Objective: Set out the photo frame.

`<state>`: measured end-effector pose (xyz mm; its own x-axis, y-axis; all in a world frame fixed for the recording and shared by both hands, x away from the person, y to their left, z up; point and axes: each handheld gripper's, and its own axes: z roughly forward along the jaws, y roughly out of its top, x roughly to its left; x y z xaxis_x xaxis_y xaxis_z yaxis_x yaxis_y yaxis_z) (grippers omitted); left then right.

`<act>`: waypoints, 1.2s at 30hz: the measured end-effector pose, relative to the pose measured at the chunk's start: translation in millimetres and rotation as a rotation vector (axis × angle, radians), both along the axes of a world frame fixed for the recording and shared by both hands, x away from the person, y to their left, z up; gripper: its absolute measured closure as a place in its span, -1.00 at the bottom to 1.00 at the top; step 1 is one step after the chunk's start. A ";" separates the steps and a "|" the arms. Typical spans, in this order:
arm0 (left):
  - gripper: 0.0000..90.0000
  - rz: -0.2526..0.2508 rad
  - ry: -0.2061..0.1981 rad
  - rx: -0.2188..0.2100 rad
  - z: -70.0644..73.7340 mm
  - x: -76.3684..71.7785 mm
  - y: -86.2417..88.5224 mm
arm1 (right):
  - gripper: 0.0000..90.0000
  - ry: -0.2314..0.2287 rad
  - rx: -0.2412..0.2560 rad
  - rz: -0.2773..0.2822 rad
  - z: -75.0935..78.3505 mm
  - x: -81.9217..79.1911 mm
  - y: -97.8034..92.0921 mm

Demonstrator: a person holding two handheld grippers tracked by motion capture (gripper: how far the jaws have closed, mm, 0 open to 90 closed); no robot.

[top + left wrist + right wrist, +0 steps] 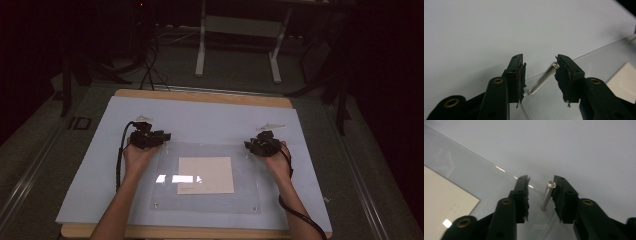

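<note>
Metal pins stand between both spread-apart hand-held grippers, their bases blurred against the clear sheet.

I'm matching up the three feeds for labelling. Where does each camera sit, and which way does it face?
High view: above the person's side, looking forward and down at the table; forearms, hands, both grippers show.
Left gripper view: rides the left gripper, facing a pin.
Right gripper view: rides the right gripper, facing another pin.
All share the clear sheet.

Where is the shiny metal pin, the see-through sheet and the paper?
metal pin (547, 196), right gripper view, middle of shaft.
see-through sheet (245, 195), high view, bare near corner.
paper (205, 175), high view, centre.
</note>
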<state>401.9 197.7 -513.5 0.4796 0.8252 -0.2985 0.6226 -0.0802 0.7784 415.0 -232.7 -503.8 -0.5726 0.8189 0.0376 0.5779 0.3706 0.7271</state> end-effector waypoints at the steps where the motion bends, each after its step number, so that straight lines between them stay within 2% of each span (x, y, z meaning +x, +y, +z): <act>1: 0.20 0.002 -0.010 -0.002 0.1 -2.2 1.3 | 0.35 -0.008 -0.001 0.009 0.5 -1.5 -0.7; 5: 0.15 0.000 -0.027 -0.017 -0.8 -9.2 6.0 | 0.32 -0.049 0.004 0.030 0.2 -6.2 -3.7; 6: 0.16 -0.005 -0.048 -0.025 -2.2 -14.1 7.2 | 0.37 -0.071 -0.001 0.032 -0.5 -7.5 -4.9; 10: 0.16 -0.009 -0.082 -0.033 -5.5 -22.1 9.8 | 0.50 -0.090 0.025 0.018 -4.1 -9.9 -9.1; 13: 0.16 0.000 -0.108 -0.010 -8.6 -27.1 9.8 | 0.57 -0.117 0.025 0.016 -7.1 -12.8 -10.6; 17: 0.26 0.005 -0.128 0.021 -12.1 -31.2 8.6 | 0.71 -0.147 0.056 0.010 -8.9 -14.4 -11.5; 19: 0.32 0.009 -0.141 0.027 -12.8 -32.1 8.0 | 0.87 -0.147 0.072 -0.008 -9.1 -13.7 -12.2; 22: 0.35 0.022 -0.161 0.032 -12.7 -30.9 6.5 | 0.88 -0.141 0.105 -0.008 -10.8 -12.1 -15.4; 24: 0.37 0.021 -0.174 0.026 -14.3 -28.5 5.3 | 0.88 -0.144 0.103 -0.012 -11.2 -12.8 -14.9; 29: 0.48 0.040 -0.174 0.020 -18.6 -24.7 2.9 | 0.88 -0.132 0.093 -0.009 -9.5 -11.5 -14.1; 30: 0.48 0.041 -0.187 0.019 -18.9 -22.9 1.1 | 0.88 -0.126 0.097 -0.012 -9.1 -10.7 -14.0; 35: 0.57 0.006 -0.186 0.017 -15.8 -15.3 -4.3 | 0.88 -0.129 0.103 -0.018 -9.8 -11.3 -14.0; 36: 0.66 -0.012 -0.180 0.014 -13.3 -12.1 -7.1 | 0.88 -0.128 0.110 -0.019 -10.0 -11.2 -14.4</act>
